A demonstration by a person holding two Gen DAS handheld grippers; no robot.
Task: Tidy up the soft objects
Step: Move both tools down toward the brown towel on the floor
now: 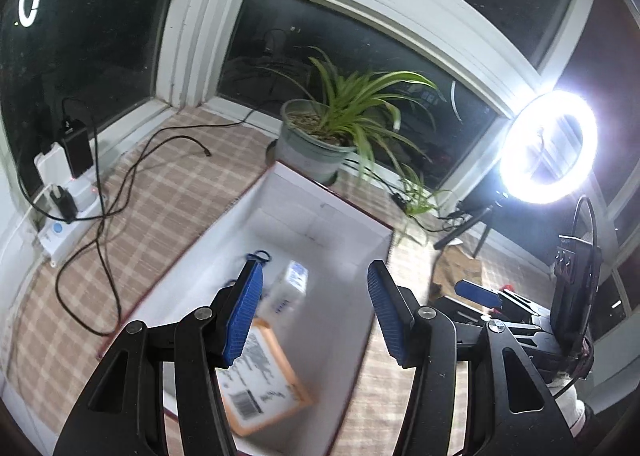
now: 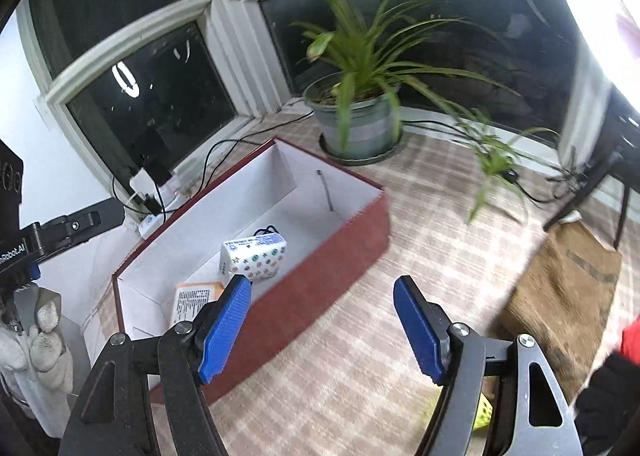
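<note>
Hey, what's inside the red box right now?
Inside the red box lie a white tissue pack, an orange packet and a small blue loop behind the pack. The near corner is hidden by the fingers, so more may lie there.

red box (image 2: 320, 276), tissue pack (image 2: 253, 256) inside

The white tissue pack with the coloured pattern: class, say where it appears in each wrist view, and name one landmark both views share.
Left wrist view: the tissue pack lies inside the box, low and centre, blurred, just beyond the orange packet.
Right wrist view: tissue pack left of centre, in the box.
Shared landmark: the potted plant.
</note>
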